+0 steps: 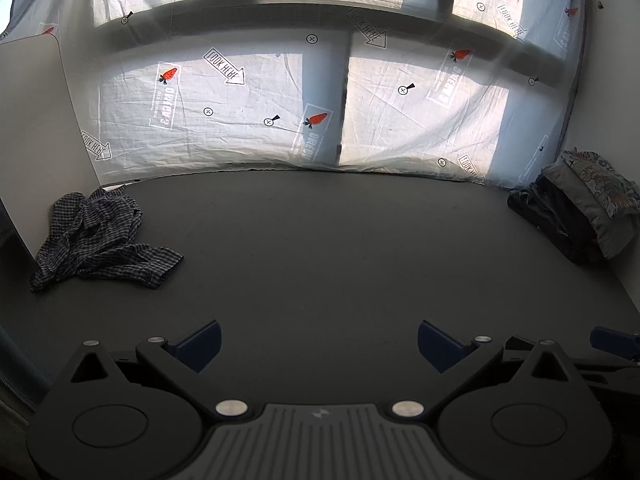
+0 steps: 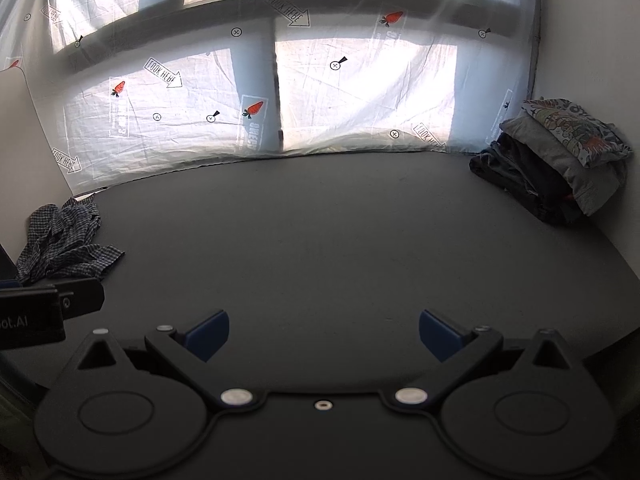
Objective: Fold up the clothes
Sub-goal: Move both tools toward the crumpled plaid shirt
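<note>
A crumpled dark checked shirt lies at the far left of the dark table; it also shows in the right wrist view. A stack of folded clothes sits at the far right, also in the right wrist view. My left gripper is open and empty, low over the table's near middle. My right gripper is open and empty beside it. Part of the left gripper's body shows at the left edge of the right wrist view.
A white printed sheet hangs behind the table over a bright window. A white wall bounds the right side, and a pale panel stands at the left.
</note>
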Demonstrator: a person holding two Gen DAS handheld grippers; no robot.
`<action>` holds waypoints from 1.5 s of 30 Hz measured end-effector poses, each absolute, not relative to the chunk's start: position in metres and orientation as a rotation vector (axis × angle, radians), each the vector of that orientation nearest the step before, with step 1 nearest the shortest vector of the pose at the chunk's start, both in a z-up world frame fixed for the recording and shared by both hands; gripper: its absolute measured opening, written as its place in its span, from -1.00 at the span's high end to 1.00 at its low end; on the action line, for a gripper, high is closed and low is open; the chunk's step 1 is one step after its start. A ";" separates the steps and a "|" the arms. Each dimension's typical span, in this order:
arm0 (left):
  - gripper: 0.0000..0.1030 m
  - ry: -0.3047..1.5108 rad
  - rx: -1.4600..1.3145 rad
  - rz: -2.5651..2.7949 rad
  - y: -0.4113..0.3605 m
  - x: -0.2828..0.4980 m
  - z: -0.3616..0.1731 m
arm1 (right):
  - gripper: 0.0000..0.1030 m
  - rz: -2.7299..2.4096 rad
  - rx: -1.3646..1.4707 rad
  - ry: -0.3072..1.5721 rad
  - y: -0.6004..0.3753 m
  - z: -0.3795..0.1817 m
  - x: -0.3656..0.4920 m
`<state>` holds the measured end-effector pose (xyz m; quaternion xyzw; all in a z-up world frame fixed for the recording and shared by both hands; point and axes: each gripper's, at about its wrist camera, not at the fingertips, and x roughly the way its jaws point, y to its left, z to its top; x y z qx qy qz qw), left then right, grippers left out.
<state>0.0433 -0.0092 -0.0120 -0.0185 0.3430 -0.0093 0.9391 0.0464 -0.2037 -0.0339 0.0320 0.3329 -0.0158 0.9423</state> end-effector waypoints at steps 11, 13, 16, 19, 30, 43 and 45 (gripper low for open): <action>-1.00 0.725 -0.032 0.024 -0.025 0.126 -0.021 | -0.99 0.035 0.194 0.686 -0.247 -0.039 0.143; -1.00 0.756 -0.035 0.037 -0.023 0.145 -0.022 | -1.00 0.050 0.184 0.712 -0.246 -0.043 0.163; -1.00 0.795 -0.016 0.073 -0.023 0.171 -0.025 | -1.00 0.067 0.165 0.742 -0.247 -0.051 0.190; -1.00 0.836 0.013 0.123 -0.017 0.195 -0.030 | -1.00 0.120 0.144 0.787 -0.243 -0.064 0.220; -1.00 0.959 -0.068 0.231 0.062 0.248 -0.055 | -1.00 0.167 0.071 0.900 -0.175 -0.096 0.300; -1.00 1.085 -0.245 0.328 0.257 0.325 -0.122 | -1.00 0.219 -0.067 0.932 0.001 -0.140 0.402; -1.00 1.111 -0.284 0.382 0.295 0.336 -0.134 | -1.00 0.237 -0.098 0.933 0.033 -0.150 0.418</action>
